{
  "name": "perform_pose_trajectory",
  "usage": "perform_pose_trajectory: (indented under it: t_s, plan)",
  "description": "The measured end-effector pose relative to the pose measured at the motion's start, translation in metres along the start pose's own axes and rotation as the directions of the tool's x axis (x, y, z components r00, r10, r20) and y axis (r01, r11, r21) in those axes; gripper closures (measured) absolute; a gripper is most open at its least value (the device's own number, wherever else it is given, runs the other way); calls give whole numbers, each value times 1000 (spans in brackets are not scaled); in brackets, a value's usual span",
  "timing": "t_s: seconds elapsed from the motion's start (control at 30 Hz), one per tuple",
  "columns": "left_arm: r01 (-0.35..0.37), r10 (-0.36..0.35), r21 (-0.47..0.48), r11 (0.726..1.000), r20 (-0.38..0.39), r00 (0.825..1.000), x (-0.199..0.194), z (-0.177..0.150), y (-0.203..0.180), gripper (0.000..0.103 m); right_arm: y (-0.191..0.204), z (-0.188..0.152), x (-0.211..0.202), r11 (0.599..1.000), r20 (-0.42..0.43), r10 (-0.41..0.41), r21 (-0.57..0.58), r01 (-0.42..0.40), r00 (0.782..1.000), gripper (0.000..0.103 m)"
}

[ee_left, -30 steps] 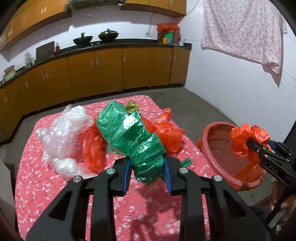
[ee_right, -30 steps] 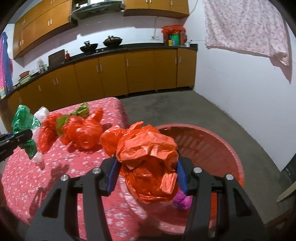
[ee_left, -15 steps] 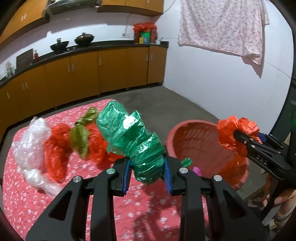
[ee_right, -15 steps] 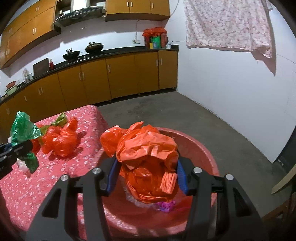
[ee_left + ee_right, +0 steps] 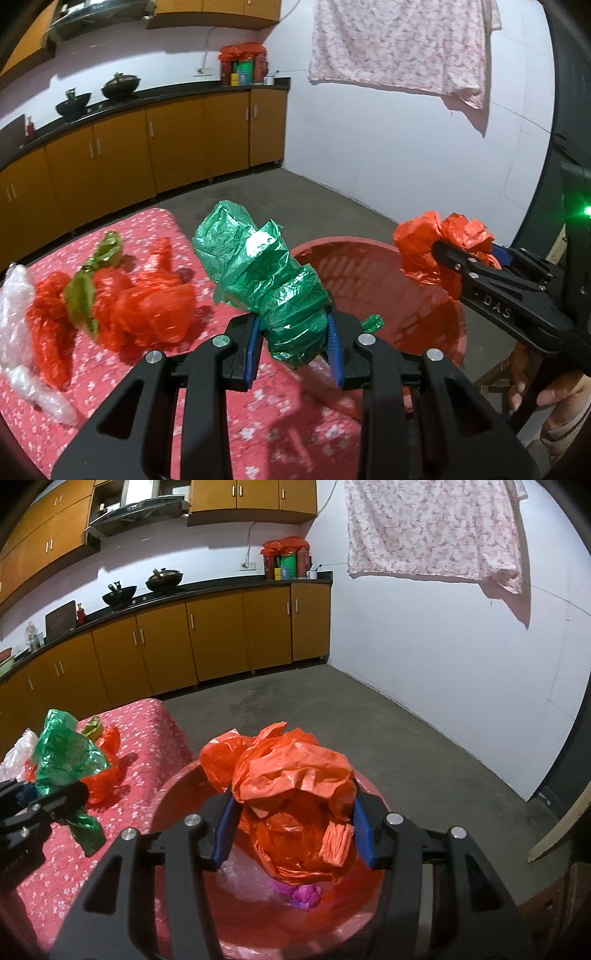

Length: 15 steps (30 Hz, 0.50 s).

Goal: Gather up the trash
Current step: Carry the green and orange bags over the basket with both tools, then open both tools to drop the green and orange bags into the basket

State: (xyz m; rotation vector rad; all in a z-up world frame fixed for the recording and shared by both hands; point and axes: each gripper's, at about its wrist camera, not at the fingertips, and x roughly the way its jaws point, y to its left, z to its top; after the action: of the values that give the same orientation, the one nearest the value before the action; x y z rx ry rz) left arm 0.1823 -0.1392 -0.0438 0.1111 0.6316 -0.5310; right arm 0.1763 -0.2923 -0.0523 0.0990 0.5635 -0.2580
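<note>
A crumpled green plastic bag (image 5: 273, 291) is clamped in the left gripper (image 5: 293, 349) above the table's (image 5: 295, 435) edge; a wrinkled orange bag (image 5: 295, 805) is pinched in the right gripper (image 5: 293, 829) over the red basin (image 5: 177, 794); pink and clear scraps inside are shown only by the right view; a hand (image 5: 554, 395) is seen at 4 o'clock in the left view.

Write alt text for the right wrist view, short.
The right gripper holds a crumpled orange plastic bag over a red basin that already contains clear and purple scraps. At left, the left gripper grips a green bag above a red floral tablecloth.
</note>
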Motion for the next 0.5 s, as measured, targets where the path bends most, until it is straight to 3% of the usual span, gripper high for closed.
perform_pose_trajectory:
  t_s: [0.5]
  plan:
    - [81,-79,57,995,-36,996,30,5,-27,73,-20,5,14,998,-3,-10,61,11,1000,50]
